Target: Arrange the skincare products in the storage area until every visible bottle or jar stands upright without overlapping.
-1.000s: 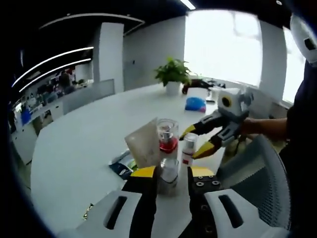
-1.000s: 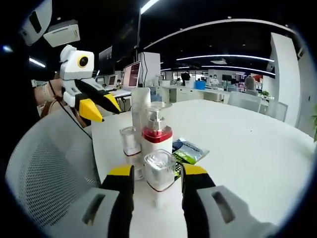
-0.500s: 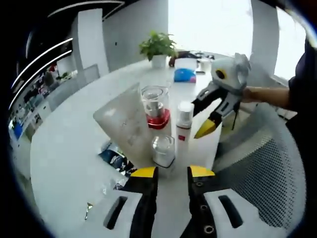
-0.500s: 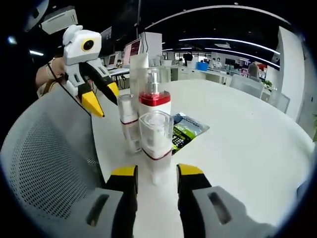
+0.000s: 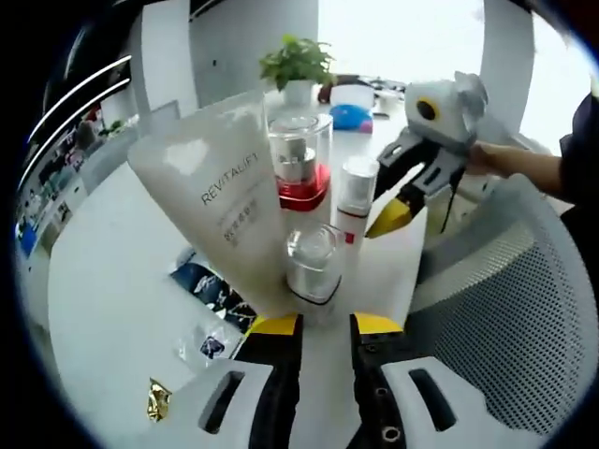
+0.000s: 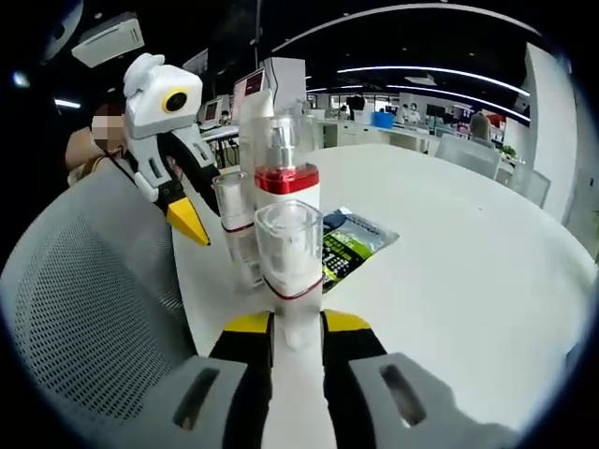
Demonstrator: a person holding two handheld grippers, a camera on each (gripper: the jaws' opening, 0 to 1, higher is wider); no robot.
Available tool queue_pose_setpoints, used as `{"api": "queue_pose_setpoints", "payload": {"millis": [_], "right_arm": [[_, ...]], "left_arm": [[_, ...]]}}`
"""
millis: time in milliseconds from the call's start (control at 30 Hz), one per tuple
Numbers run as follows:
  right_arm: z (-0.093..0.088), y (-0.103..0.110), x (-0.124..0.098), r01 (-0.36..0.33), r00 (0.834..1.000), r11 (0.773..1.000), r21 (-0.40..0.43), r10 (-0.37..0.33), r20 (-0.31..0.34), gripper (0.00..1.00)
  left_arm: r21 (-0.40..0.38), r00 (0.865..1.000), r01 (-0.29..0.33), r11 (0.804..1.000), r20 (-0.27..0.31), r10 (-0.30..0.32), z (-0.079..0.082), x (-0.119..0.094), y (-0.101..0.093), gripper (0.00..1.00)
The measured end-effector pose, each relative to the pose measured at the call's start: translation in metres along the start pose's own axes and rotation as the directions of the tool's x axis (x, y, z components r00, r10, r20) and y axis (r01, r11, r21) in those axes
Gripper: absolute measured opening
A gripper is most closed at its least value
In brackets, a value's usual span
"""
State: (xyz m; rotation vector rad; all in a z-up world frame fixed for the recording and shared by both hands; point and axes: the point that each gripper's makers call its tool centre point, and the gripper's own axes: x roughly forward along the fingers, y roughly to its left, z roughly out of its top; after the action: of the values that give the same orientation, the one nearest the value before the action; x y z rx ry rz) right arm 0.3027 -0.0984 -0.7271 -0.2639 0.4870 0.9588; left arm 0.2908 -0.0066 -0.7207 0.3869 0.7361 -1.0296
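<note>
Four skincare items stand bunched on the white table point(image 5: 103, 281). A white tube point(image 5: 225, 196) marked REVITALIFT leans against a red-collared pump bottle point(image 5: 299, 159) point(image 6: 281, 178). A small clear-capped bottle point(image 5: 314, 267) point(image 6: 234, 224) stands just past the tips of my left gripper point(image 5: 326, 325) point(image 6: 204, 208), whose jaws keep a narrow gap. My right gripper point(image 6: 297, 323) point(image 5: 379, 198) is shut on a slim white bottle point(image 6: 288, 253) point(image 5: 354, 215) with a red band, low on its body. All four items crowd together and touch or nearly touch.
Green and dark sachets point(image 6: 351, 243) point(image 5: 211, 290) lie flat behind the bottles. A small gold packet point(image 5: 156, 407) lies near my left gripper. A grey mesh chair point(image 5: 496, 281) point(image 6: 94, 309) stands against the table edge. A potted plant point(image 5: 298, 65) and a blue object point(image 5: 356, 117) sit far off.
My right jaws have narrowed onto the slim white bottle. The left gripper view has drawn nearer and higher over the cluster, and the small bottle now lies just beyond the left tips.
</note>
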Motion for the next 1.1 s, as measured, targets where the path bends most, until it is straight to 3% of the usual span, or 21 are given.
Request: {"api": "queue_pose_setpoints", "payload": {"millis": [1100], "right_arm": [[0.013, 0.029, 0.017, -0.072, 0.997, 0.997, 0.003, 0.072, -0.040, 0.14]], "left_arm": [[-0.059, 1.000, -0.015, 0.998, -0.005, 0.015, -0.011, 0.016, 0.000, 0.11]]}}
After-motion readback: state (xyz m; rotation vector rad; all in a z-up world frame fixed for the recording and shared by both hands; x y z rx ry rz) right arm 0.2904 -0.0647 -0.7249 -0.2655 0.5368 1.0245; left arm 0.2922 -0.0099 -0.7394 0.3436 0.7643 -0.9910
